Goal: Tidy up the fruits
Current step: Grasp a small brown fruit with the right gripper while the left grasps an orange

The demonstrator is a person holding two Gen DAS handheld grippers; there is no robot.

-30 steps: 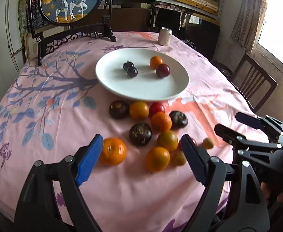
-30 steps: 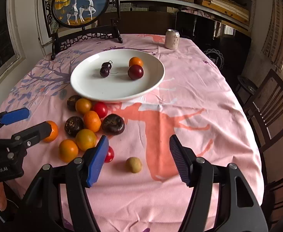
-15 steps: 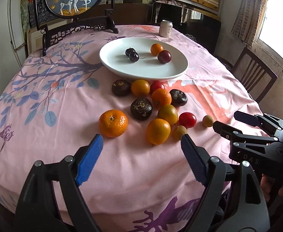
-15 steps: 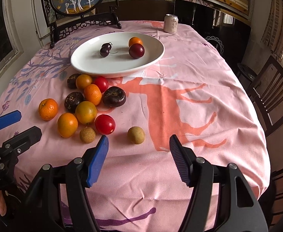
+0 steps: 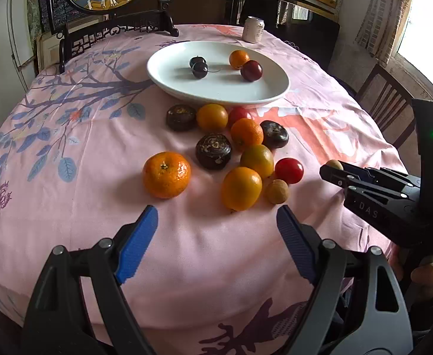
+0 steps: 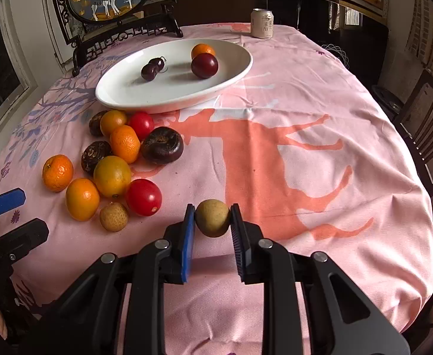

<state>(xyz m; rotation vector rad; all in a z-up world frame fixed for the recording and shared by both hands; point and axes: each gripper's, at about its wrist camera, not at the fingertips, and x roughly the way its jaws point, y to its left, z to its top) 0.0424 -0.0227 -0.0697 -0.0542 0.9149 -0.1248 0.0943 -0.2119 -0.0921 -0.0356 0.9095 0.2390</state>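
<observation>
My right gripper (image 6: 212,224) is shut on a small tan round fruit (image 6: 212,217), low over the pink tablecloth; in the left wrist view that fruit (image 5: 334,164) peeks out at its tip. Left of it lies a pile of loose fruit: a red tomato (image 6: 143,197), a second tan fruit (image 6: 113,216), oranges such as the mandarin (image 5: 166,174), and dark brown fruits (image 6: 162,149). My left gripper (image 5: 216,230) stands open just short of the pile, with nothing between its blue pads. The white plate (image 5: 169,80) behind holds two dark cherries, an orange and a plum.
A drink can (image 6: 262,23) stands at the far end of the table. A framed deer picture on a dark carved stand (image 5: 112,26) sits at the back left. Wooden chairs (image 6: 429,136) stand along the right side. The cloth falls away at the near edge.
The right gripper came down over the small tan fruit and shut on it. The fruit pile now looks nearer in both views.
</observation>
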